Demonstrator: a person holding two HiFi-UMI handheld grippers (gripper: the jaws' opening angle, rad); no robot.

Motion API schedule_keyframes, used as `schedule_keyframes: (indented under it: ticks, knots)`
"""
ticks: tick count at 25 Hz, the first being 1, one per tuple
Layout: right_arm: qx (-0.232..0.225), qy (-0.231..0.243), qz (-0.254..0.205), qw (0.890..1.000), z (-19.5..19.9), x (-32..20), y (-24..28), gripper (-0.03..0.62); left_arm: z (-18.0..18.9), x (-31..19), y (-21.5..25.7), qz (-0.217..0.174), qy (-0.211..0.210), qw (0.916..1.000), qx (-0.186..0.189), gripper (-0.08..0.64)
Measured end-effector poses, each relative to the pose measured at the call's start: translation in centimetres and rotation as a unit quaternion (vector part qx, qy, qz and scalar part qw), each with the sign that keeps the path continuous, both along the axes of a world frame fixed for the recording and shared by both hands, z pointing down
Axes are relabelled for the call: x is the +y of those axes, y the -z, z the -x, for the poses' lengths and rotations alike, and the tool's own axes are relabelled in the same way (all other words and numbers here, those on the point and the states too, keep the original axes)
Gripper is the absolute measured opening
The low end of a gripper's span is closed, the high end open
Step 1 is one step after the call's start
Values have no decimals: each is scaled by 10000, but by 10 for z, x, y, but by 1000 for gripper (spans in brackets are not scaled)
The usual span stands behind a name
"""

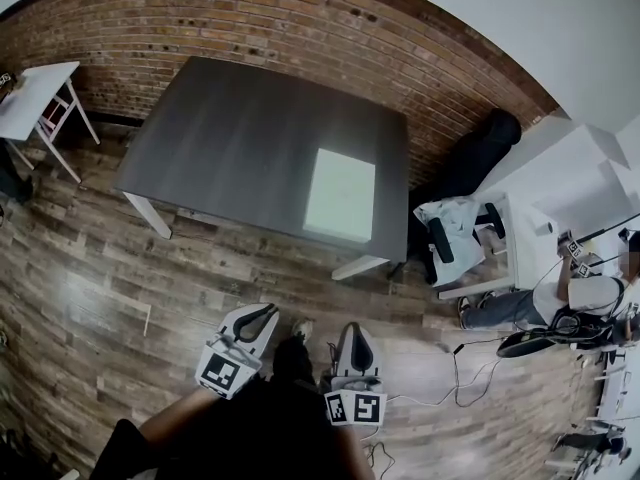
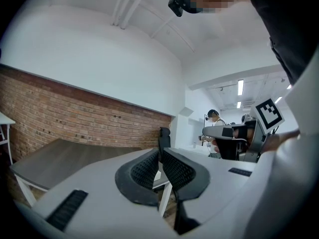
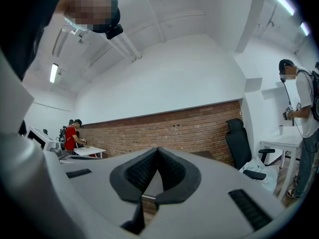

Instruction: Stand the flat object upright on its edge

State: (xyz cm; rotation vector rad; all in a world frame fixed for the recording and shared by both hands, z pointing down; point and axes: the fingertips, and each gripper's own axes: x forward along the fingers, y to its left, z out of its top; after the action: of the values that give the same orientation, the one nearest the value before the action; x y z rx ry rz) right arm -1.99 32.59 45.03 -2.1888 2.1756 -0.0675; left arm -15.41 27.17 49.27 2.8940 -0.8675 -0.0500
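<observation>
A pale flat rectangular object (image 1: 340,195) lies flat on the dark grey table (image 1: 240,138), near its right front corner. My left gripper (image 1: 260,315) and right gripper (image 1: 357,336) are held low over the wooden floor, well short of the table's front edge. Both are shut with nothing between the jaws. In the left gripper view the left gripper (image 2: 160,153) points toward the table (image 2: 60,156), its tips meeting. The right gripper (image 3: 157,151) likewise shows its black ribbed pads (image 3: 142,171) closed together in front of the brick wall.
A brick wall (image 1: 250,28) runs behind the table. A white folding table (image 1: 30,98) stands at far left. A black office chair (image 1: 480,148), a white desk (image 1: 570,183) and floor cables (image 1: 470,368) are at right, with a person seated (image 1: 560,303). People stand in the background (image 3: 75,136).
</observation>
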Motion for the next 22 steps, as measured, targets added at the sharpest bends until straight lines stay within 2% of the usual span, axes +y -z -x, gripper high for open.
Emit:
schedule_keyframes:
  ticks: [7, 22]
  knots:
    - [-11, 132, 12, 9999, -13, -22, -3, 25, -16, -22, 0, 16, 86, 10000, 2, 51]
    - [-9, 448, 169, 9989, -88, -86, -12, 25, -86, -79, -7, 242, 371, 9990, -19, 51]
